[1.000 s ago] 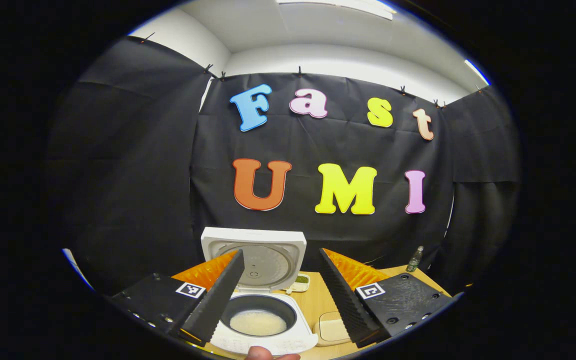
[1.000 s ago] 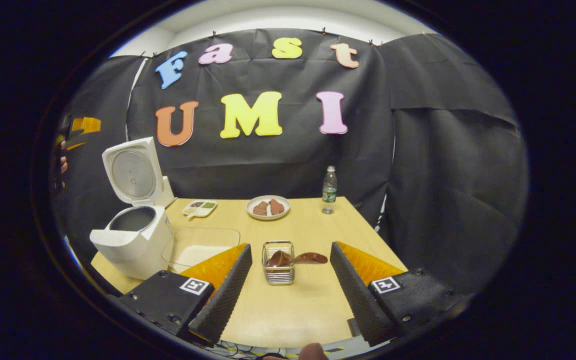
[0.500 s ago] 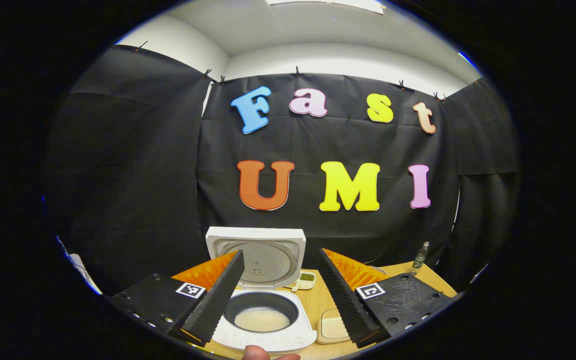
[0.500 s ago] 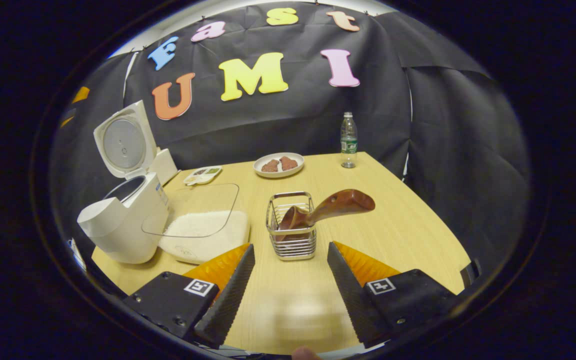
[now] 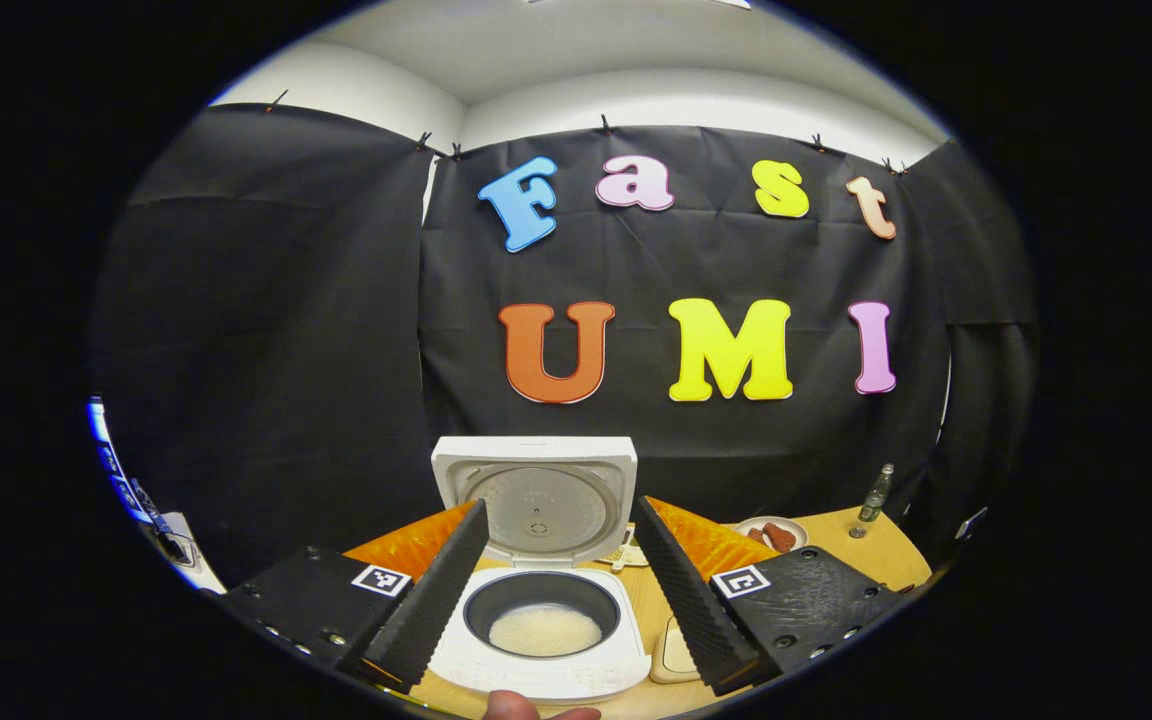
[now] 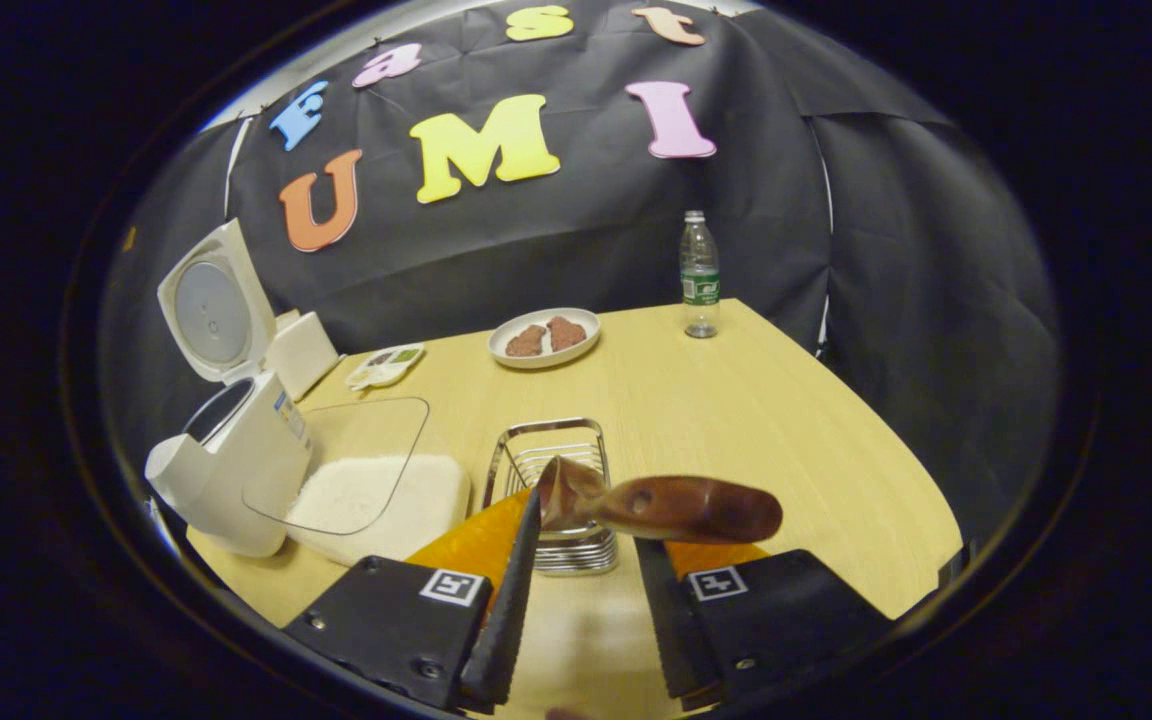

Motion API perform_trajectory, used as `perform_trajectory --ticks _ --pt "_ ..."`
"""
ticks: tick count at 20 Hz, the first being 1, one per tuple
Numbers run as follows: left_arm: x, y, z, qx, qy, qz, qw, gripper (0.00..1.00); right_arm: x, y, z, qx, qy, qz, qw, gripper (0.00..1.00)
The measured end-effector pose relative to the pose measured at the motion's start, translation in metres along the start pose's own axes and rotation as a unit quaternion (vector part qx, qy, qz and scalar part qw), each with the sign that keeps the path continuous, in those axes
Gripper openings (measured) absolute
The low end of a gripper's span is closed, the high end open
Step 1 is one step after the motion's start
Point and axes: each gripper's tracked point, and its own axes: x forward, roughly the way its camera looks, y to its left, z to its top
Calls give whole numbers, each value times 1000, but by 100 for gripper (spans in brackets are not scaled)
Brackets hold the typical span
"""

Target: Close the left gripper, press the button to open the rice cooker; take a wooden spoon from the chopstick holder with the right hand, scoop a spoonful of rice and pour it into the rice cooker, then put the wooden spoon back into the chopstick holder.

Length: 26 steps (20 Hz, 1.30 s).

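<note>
Rice cooker [image 5: 543, 668]: white body, dark inner pot, pale white rice within. Wooden spoon [image 6: 661, 507]: glossy reddish-brown. Chopstick holder [image 6: 548, 462]: silver wire grid. Table [image 6: 736, 410]: light yellow wood grain. Plate [image 6: 545, 337]: white, with brown pieces. Bottle [image 6: 700, 275]: clear, green label. Container [image 6: 376, 495]: transparent, holding white rice.

L claw [image 5: 556, 590] wide apart; R claw [image 6: 581, 600] narrowed, nearly closed.
</note>
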Motion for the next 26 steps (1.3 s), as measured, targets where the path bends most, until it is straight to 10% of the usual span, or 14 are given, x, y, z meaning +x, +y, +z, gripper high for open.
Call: perform_trajectory --ticks 10,20,26 --pt "-6 18 -3 -11 6 52 999 94 20 10 31 -5 28 52 998 22" --pt "-26 61 -13 -20 5 56 998 94 -11 22 78 -11 21 54 998 13" --pt "-33 94 -14 -3 -13 28 1000 94 -61 96 148 -73 -27 92 993 13"
